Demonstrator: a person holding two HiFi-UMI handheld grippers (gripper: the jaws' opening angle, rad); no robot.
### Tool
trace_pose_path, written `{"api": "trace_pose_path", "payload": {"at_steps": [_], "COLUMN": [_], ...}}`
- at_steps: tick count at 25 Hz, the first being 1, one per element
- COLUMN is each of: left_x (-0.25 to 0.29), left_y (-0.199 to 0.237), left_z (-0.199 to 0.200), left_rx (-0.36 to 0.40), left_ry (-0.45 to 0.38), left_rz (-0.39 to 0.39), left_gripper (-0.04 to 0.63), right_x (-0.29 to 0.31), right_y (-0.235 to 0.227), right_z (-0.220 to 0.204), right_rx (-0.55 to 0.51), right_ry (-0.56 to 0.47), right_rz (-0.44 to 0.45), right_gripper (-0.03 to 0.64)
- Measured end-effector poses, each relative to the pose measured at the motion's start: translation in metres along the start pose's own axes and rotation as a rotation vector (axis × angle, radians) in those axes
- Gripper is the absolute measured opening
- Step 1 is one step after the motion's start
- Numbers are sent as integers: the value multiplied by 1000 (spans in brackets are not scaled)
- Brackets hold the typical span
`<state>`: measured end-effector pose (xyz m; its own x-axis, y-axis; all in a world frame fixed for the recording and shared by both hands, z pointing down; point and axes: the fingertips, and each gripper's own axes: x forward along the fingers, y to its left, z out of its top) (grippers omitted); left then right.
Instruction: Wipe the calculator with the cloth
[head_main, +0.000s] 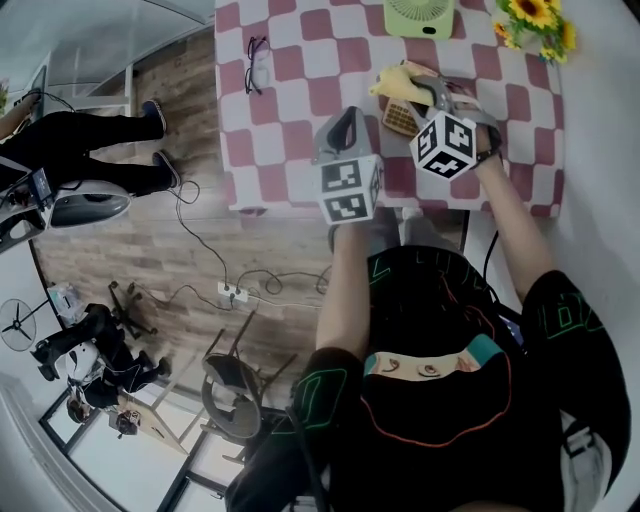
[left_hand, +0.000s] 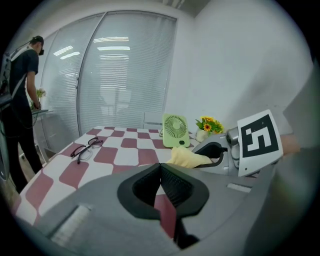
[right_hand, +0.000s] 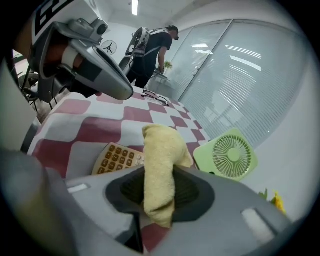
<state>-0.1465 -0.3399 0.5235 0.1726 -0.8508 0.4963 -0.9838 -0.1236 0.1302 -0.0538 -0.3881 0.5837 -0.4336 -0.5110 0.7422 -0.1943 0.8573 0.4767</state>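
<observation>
Right gripper view shows the right claw (right_hand: 159, 192) clamped on the cloth (right_hand: 159, 160) near the calculator (right_hand: 116, 157) on the tabletop (right_hand: 95, 131); the left claw (left_hand: 161, 182) is closed, empty.

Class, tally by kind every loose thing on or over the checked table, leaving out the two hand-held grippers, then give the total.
Eyeglasses: 1
Fan: 1
Flower bunch: 1
Calculator: 1
Cloth: 1
Total: 5

No readable text or numbers, calculator (right_hand: 116, 159) keys too blurred
</observation>
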Motion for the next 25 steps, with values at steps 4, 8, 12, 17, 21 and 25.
{"api": "trace_pose_path", "payload": {"at_steps": [4,8,12,17,21,25], "left_x": [-10,-19,-27,-38,-48,-58], "left_y": [-2,-2,-1,1,0,-1], "left_z": [-2,-3,-1,2,0,2], "left_rx": [-18,-32,-45,-63,-75,-85], "left_ry": [-17,-32,-54,-81,-91,-112], "left_rz": [14,29,47,73,90,106], "left_gripper": [9,9,9,9,9,9], "right_x": [-7,-14,-21,-31,-37,-45], "right_y": [11,27,41,60,73,88], "right_z": [2,6,9,14,18,26], "right_rx": [-25,-62,-73,-77,-92,-68], "right_ry": [7,6,8,-4,-7,-27], "right_rz": [6,16,36,50,67,151], "right_gripper": [110,110,110,110,118,118]}}
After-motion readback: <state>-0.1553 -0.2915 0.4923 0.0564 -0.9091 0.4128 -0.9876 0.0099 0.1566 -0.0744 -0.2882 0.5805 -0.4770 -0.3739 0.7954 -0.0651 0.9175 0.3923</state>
